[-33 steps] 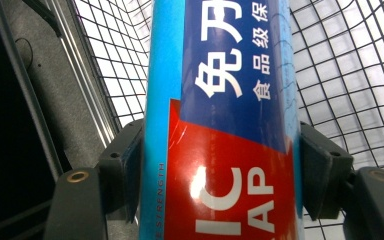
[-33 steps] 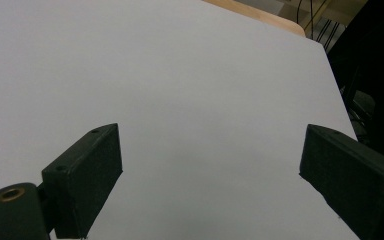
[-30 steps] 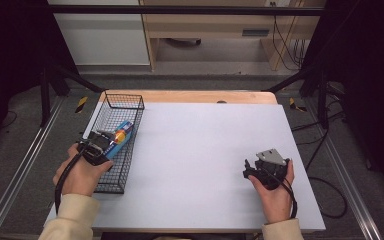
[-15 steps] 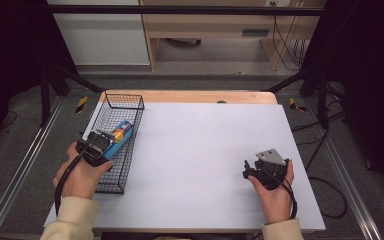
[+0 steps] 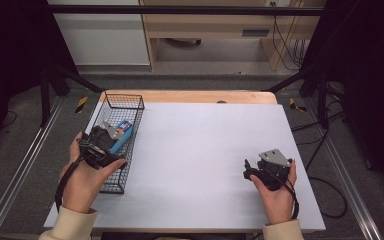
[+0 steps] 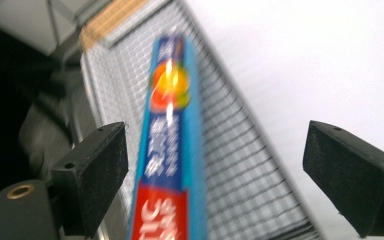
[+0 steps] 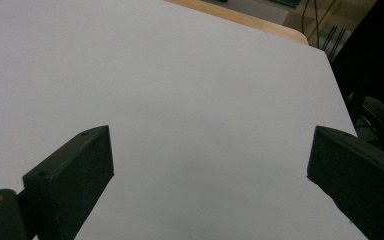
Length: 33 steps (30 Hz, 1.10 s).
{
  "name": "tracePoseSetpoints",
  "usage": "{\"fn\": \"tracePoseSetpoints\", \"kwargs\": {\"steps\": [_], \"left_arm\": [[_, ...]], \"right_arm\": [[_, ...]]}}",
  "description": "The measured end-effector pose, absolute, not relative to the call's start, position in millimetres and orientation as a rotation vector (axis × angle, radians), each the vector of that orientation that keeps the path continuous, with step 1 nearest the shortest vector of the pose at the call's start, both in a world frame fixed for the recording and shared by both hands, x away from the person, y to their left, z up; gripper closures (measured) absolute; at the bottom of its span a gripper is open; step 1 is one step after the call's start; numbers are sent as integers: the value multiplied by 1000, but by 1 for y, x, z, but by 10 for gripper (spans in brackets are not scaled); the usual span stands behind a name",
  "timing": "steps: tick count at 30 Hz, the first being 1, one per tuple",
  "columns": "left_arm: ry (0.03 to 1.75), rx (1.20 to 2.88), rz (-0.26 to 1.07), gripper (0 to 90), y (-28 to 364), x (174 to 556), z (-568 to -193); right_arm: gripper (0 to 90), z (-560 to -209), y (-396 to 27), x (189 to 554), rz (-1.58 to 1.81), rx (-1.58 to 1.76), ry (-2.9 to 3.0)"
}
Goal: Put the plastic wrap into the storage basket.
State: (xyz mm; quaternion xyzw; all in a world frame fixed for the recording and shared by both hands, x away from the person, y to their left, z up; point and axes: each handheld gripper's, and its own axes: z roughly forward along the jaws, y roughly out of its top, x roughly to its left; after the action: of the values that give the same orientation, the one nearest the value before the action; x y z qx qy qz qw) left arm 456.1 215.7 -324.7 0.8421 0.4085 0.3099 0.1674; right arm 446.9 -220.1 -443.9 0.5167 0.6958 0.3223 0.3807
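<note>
A long blue box (image 6: 172, 150) with a red end and an orange picture lies lengthwise in the black wire basket (image 5: 130, 96) at the table's left. My left gripper (image 6: 217, 150) hovers over it. Its jaws have just been opening and now stand wide on either side of the box, with neither pad touching it. In the high view the left gripper (image 5: 109, 135) is above the basket's near half, and the box (image 5: 125, 134) pokes out past it. My right gripper (image 5: 247, 169) rests low at the table's right. Its jaws have just been opening too, with nothing between them (image 7: 212, 150).
A white sheet (image 5: 205, 150) covers the table, with a wooden strip (image 5: 195, 96) along the far edge. The basket's mesh wall (image 6: 250, 165) lies right under the left jaws. Metal rails and dark floor flank the table. Cabinets and cables stand beyond.
The left jaws have come apart and let go of the blue box, which now lies in the basket. The left hand has lifted a little. The right hand has stayed in place.
</note>
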Motion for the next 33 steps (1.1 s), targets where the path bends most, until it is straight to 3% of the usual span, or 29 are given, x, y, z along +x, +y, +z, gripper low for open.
{"fn": "tracePoseSetpoints", "kwargs": {"steps": [11,19,22,28,33], "left_arm": [[847,2344,731,75,154,458,-340],[728,2307,594,61,119,462,-386],[664,2298,518,61,115,463,-415],[566,2350,501,61,123,460,-441],[593,2231,447,62,143,451,-455]], "right_arm": [[41,-442,-223,433,858,1298,1769],[35,-444,-233,421,873,1303,1764],[37,-446,-237,419,868,1305,1778],[57,-451,-242,417,898,1354,1784],[73,-453,-243,418,907,1348,1792]]}}
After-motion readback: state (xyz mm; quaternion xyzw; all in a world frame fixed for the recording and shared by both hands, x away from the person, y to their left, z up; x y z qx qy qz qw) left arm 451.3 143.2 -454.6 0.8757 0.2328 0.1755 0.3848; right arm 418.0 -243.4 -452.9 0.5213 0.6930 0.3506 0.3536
